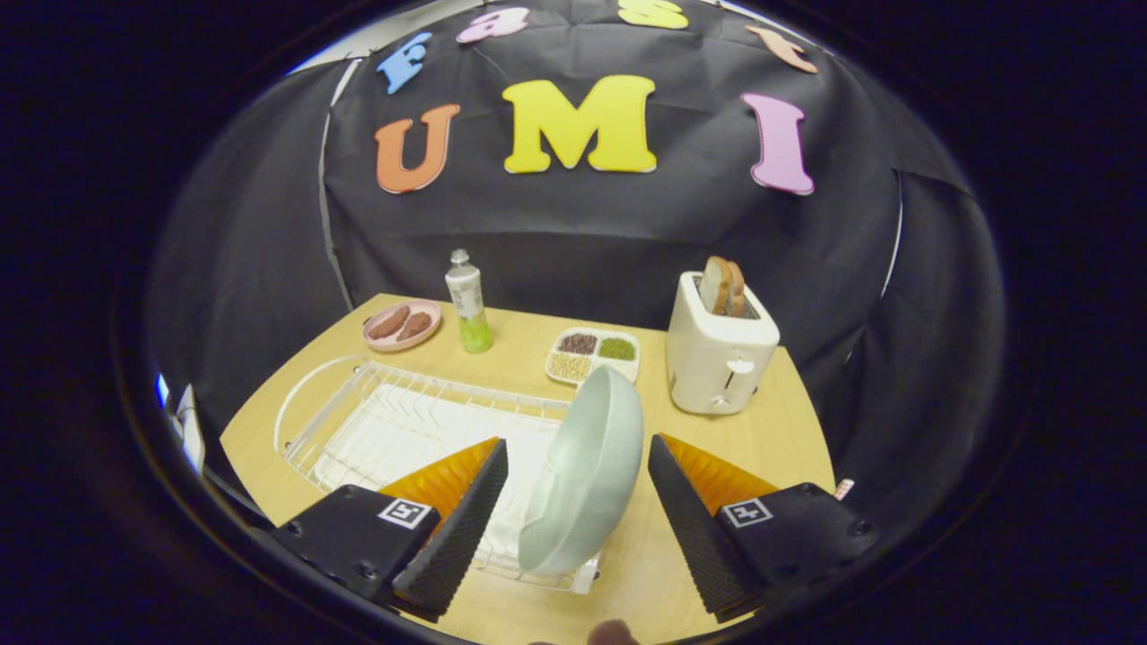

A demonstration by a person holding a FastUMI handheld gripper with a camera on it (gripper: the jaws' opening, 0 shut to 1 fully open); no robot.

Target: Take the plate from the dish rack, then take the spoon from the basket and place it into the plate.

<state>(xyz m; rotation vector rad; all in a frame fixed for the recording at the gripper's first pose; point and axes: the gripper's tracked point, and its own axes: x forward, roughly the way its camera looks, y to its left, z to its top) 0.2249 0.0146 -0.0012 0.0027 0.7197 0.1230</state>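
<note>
Plate [587,475] stands on edge at the near right end of the dish rack [394,425], pale green, tilted, sitting between the two fingers of the gripper [578,515]. Fingers apart w/ clear gaps both sides of the plate, so nothing clamped yet.

Risks: plate is curved and smooth, so if the fingers close off-centre on the rim it'd prob slip or twist out. Lifting at an angle could snag the rack wires and drag the rack across the table [771,430]. Toaster [721,354] w/ bread is near on the right, and the sectioned tray [593,354] is just beyond the plate; a wide swing could bump either.

Hard to tell: plate's lower edge and which rack slot holds it are hidden by its own body. Can't make out basket or spoon. Bottle [468,305] and pink dish [402,324] sit at the far side, well apart.
</note>
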